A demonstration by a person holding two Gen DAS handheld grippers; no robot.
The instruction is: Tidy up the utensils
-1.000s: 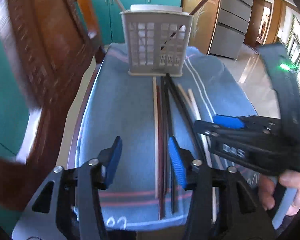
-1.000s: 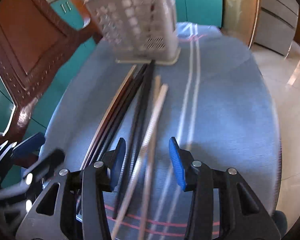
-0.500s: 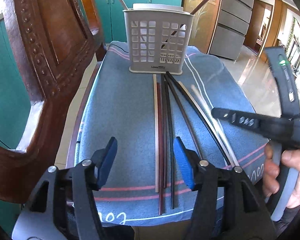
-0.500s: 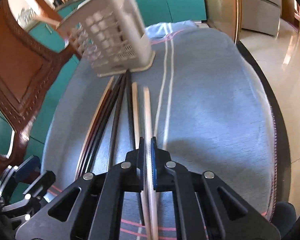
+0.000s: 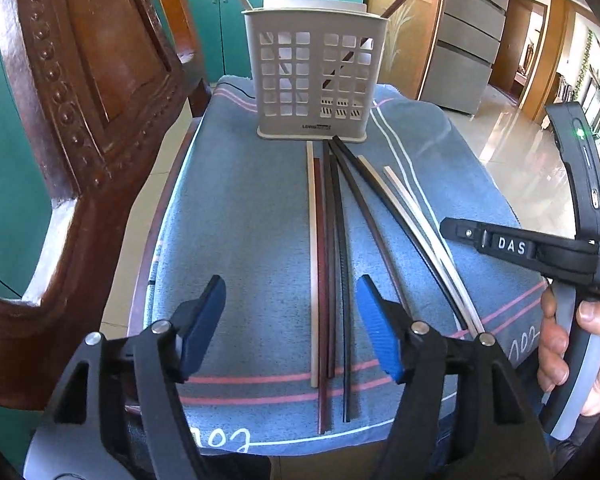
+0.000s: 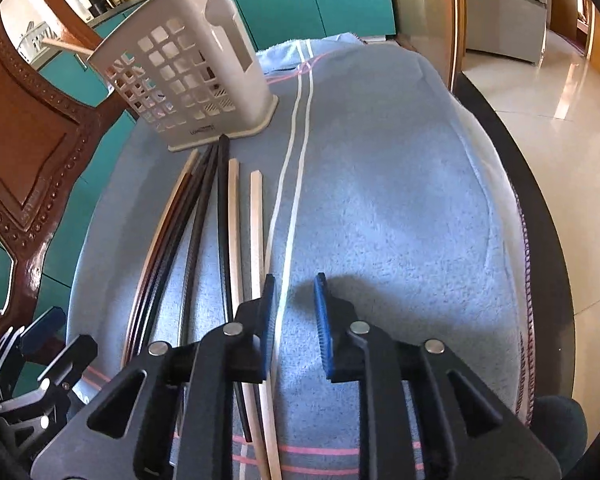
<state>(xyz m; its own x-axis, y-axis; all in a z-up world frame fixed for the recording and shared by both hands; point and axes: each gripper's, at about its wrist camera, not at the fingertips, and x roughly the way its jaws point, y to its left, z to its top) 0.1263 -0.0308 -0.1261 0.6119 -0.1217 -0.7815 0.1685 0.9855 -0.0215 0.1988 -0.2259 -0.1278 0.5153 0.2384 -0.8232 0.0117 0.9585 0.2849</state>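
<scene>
A white slotted utensil holder (image 5: 316, 80) (image 6: 188, 80) stands at the far end of a blue towel (image 5: 240, 220), with a light and a dark chopstick leaning in it. Several chopsticks lie lengthwise before it: a dark group (image 5: 328, 260) (image 6: 204, 208) and two light ones (image 5: 412, 216) (image 6: 256, 232). My left gripper (image 5: 290, 320) is opening over the dark group's near ends, pads clear of them. My right gripper (image 6: 294, 312) (image 5: 450, 227) is opening a little, with only towel between its fingers. The nearest light chopstick lies just left of it.
A carved wooden chair back (image 5: 80, 120) (image 6: 28, 128) rises close along the left side of the towel. A hand (image 5: 560, 344) holds the right gripper at the table's right edge. Teal cabinets and a shiny tiled floor lie beyond. The towel's right half (image 6: 380, 200) carries no utensils.
The right gripper shut over a light chopstick half a second ago; now its jaws stand slightly apart and sit just right of that chopstick. The left jaws have spread wider.
</scene>
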